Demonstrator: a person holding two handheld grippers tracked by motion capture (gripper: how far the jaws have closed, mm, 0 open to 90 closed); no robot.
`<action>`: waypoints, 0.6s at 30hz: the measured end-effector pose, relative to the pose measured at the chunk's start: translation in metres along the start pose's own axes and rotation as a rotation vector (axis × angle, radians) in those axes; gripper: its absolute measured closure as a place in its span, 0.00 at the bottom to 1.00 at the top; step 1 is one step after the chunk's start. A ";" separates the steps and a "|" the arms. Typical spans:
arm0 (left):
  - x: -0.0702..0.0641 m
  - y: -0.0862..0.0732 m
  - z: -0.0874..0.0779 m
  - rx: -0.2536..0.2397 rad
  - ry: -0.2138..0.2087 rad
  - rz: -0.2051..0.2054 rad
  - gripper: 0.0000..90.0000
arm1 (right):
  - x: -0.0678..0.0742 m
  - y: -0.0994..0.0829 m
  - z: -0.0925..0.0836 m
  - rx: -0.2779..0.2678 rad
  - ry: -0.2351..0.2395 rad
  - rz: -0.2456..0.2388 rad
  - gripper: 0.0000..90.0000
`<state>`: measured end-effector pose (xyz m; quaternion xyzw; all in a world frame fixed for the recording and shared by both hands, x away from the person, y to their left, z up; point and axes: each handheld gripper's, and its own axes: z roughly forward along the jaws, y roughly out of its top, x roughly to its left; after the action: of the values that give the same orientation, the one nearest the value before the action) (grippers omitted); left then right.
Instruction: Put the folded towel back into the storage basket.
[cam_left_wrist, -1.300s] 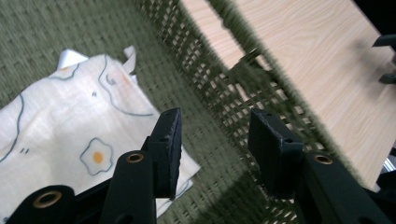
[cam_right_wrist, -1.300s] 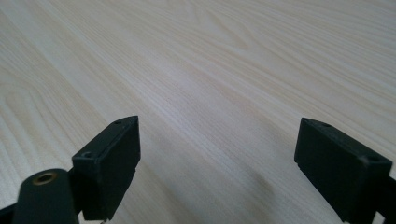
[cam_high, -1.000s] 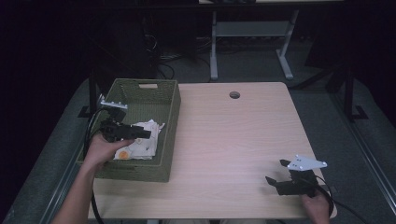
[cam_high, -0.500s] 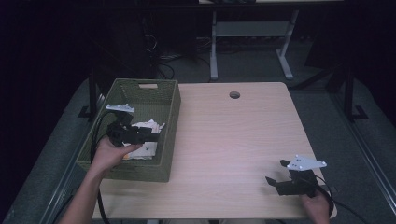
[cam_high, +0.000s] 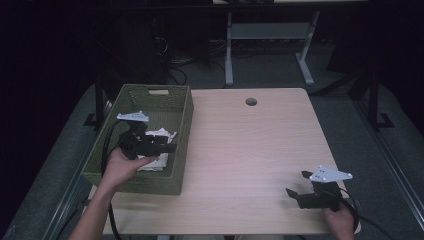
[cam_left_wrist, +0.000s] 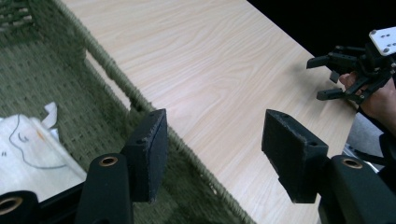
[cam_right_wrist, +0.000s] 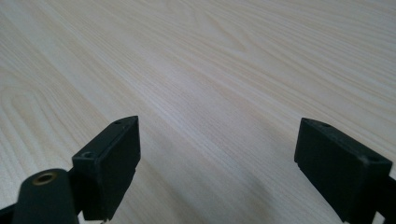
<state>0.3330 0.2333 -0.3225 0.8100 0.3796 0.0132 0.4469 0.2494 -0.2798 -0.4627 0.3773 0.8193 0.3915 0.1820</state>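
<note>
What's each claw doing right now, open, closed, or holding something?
Left claw: open, holding nothing, above the green basket rim.
Right claw: open, holding nothing, over bare table.

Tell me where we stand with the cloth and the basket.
Done: the white cloth lies inside the green basket. In hand: nothing; the left gripper is open and empty over the basket's rim. The right gripper rests open on the table. Left: nothing else to move is visible.

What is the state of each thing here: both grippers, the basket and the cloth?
Left gripper: open, empty, above the basket's edge.
Right gripper: open, empty, over bare table.
Green basket: upright on the table, cloth inside.
White cloth: crumpled, lying in the basket.
</note>
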 end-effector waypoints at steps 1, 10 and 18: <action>-0.003 0.000 0.001 -0.005 -0.007 0.006 0.46 | 0.000 0.000 -0.001 0.001 -0.003 0.005 0.16; -0.020 0.006 0.015 0.014 -0.033 0.052 0.46 | -0.002 -0.002 -0.005 -0.015 -0.010 0.014 0.16; -0.032 0.013 0.035 0.026 -0.047 0.087 0.45 | -0.006 -0.003 -0.006 -0.026 -0.019 0.017 0.16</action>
<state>0.3303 0.1845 -0.3236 0.8315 0.3334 0.0089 0.4442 0.2487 -0.2887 -0.4612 0.3855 0.8092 0.3998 0.1915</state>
